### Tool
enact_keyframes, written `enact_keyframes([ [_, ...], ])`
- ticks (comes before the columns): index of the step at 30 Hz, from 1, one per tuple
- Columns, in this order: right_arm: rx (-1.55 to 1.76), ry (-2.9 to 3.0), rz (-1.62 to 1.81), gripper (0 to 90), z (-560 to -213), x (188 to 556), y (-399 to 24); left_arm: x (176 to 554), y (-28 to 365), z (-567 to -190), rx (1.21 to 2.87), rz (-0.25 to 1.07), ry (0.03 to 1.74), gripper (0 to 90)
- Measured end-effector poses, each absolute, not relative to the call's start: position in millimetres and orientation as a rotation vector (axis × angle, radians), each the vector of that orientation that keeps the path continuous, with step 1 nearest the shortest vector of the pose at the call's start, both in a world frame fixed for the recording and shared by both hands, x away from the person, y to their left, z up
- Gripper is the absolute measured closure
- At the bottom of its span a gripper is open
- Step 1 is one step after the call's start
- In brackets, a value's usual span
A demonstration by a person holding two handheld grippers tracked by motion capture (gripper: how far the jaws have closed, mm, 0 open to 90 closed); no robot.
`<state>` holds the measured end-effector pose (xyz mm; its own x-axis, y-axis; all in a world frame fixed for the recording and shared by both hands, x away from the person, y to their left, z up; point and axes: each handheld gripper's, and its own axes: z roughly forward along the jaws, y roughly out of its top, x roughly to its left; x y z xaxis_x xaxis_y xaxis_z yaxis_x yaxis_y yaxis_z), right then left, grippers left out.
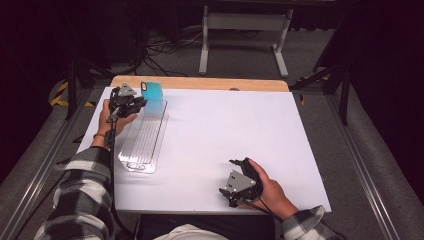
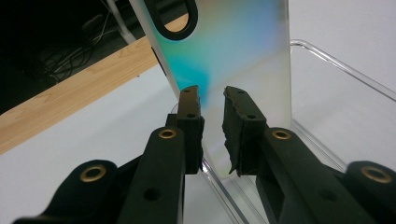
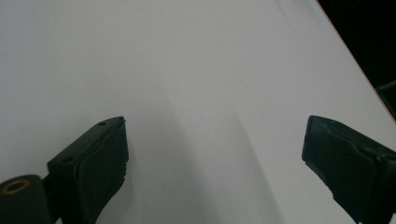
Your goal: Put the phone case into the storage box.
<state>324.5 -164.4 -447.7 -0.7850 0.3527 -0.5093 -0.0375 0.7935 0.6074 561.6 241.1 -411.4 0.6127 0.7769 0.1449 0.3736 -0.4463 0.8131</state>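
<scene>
A teal, iridescent phone case (image 1: 151, 91) stands upright at the far end of a clear plastic tray (image 1: 142, 145) on the left of the white table top. My left gripper (image 1: 140, 102) is at the case's lower edge. In the left gripper view its jaws (image 2: 212, 91) stand close together on the bottom corner of the case (image 2: 243, 42), just above the tray's rim (image 2: 336, 63). My right gripper (image 1: 239, 163) rests near the front edge of the table. Its jaws (image 3: 215, 126) are wide apart over bare white surface with nothing between them.
A white sheet (image 1: 235, 125) covers the table, with a strip of wood (image 1: 200, 83) showing along the far edge. Beyond it are a grey stand (image 1: 245, 22) and loose cables (image 1: 160, 50) on the floor. Metal rails run down both sides.
</scene>
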Motion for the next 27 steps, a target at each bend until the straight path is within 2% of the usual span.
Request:
enact_keyframes([
  [27,0.300,2.349,0.934,8.0,-438,324,-164,552,243,-399,2.018,0.690,0.841,76.5],
])
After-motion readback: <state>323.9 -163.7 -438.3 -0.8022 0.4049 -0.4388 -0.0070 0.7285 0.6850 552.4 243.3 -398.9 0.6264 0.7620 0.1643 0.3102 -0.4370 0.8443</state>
